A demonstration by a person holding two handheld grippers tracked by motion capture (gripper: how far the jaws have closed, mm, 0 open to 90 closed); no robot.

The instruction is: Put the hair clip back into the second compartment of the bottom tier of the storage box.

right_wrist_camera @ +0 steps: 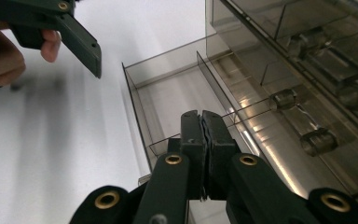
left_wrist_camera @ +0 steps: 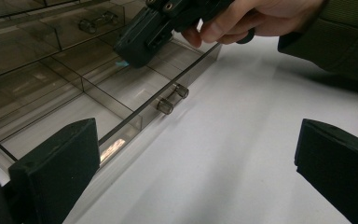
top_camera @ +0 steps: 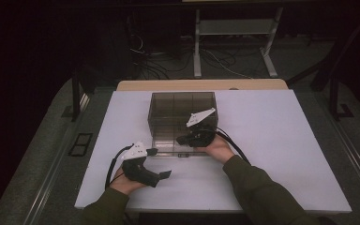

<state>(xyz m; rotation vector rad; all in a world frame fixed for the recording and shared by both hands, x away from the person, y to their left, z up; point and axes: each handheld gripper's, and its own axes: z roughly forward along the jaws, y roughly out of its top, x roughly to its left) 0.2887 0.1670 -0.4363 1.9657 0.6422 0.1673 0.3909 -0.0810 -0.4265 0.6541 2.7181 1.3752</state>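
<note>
- High view: a smoky transparent organiser box [top_camera: 183, 117] is seen on the white tabletop [top_camera: 272, 140], near its far middle, with its long axis running left to right across the person's side. The right claw [top_camera: 187, 138] is held at the box's near front edge; the left claw [top_camera: 161, 161] is held off to the left, near the box and apart from it, its jaws spread and holding nothing.
- Left gripper view: the left claw's two black jaws are shown wide apart over bare tabletop. A clear divided tray [left_wrist_camera: 74, 93] with a small two-post handle [left_wrist_camera: 172, 98] is seen drawn out toward the person.
- Right gripper view: the right claw [right_wrist_camera: 204, 140] is shown pressed shut, apparently pinching the thin front wall of the drawer tray [right_wrist_camera: 168, 93]. The drawer is judged partly pulled out; the remaining pull, or the push back in, is left.
</note>
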